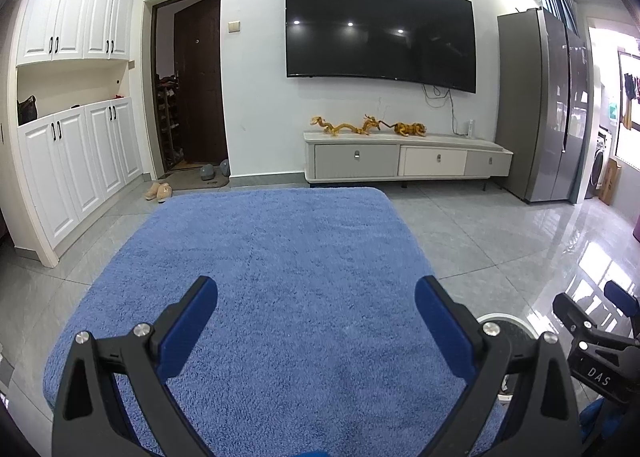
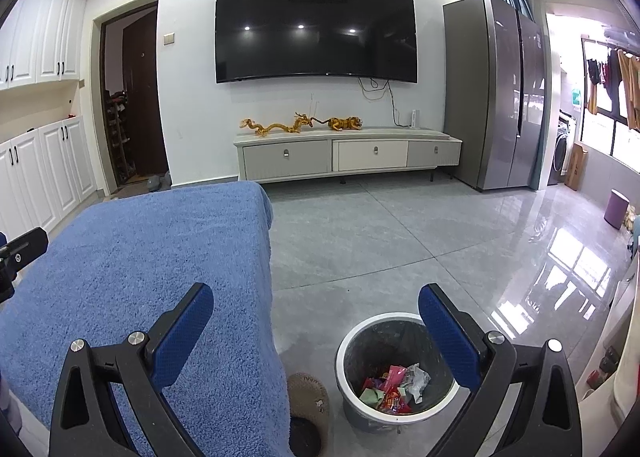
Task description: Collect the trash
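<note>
1. The left tongs (image 1: 316,321) stand wide apart over the blue towel (image 1: 260,257) that covers the table, with nothing between them.
2. The right tongs (image 2: 316,321) are also spread wide and empty, held above the table's right edge and the floor (image 2: 400,225).
3. The bin (image 2: 348,341) stands on the floor just beside the table, below the right tongs.
4. The trash (image 2: 394,387), crumpled colourful wrappers, lies inside the bin.
5. A woven slipper (image 2: 308,397) sits between table and bin.

Crumpled wrappers (image 2: 394,387) inside grey bin (image 2: 352,341)
</note>
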A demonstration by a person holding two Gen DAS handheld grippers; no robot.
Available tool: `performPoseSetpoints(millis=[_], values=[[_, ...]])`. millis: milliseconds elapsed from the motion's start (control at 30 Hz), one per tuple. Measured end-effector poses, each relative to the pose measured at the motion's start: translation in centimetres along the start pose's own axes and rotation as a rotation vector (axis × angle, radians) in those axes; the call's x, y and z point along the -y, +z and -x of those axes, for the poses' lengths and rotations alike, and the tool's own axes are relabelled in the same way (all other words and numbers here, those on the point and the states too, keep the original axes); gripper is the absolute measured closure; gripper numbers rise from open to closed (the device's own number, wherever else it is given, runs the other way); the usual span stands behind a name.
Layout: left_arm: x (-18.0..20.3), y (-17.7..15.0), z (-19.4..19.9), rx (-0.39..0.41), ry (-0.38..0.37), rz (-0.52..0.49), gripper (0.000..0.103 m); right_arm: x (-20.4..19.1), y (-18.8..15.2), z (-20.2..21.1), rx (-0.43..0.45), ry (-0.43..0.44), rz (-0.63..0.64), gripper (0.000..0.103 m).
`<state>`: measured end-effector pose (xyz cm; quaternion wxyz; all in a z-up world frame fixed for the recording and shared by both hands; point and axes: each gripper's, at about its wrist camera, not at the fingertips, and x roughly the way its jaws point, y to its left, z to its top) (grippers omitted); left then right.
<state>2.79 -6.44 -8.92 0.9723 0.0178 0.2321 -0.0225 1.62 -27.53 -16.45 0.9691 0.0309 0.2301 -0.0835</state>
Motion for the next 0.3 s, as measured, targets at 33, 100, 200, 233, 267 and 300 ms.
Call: performPoseSetpoints(millis=[33, 100, 200, 233, 267, 300], values=[[0.0, 0.01, 0.06, 0.002, 0.001, 0.0, 0.003, -0.04, 0.03, 0.0, 0.0, 0.001, 0.0, 0.0], [-0.02, 0.07, 0.08, 0.004, 0.004, 0.001, 0.003, -0.1, 0.07, -0.05, -0.001, 0.002, 0.002, 0.0], [-0.1, 0.04, 0.13, 0.006, 0.008, 0.001, 0.003, -0.22, 0.02, 0.01, 0.0, 0.003, 0.004, 0.0], [-0.1, 0.04, 0.11, 0.006, 0.009, 0.001, 0.003, -0.24, 0.02, 0.03, -0.001, 0.003, 0.004, 0.0], [-0.05, 0.05, 0.05, 0.006, 0.009, 0.001, 0.003, -0.3, 0.02, 0.0, -0.002, 0.004, 0.005, 0.0], [-0.04, 0.06, 0.04, 0.005, 0.009, 0.0, 0.003, -0.3, 0.03, -0.01, -0.002, 0.004, 0.006, 0.0]])
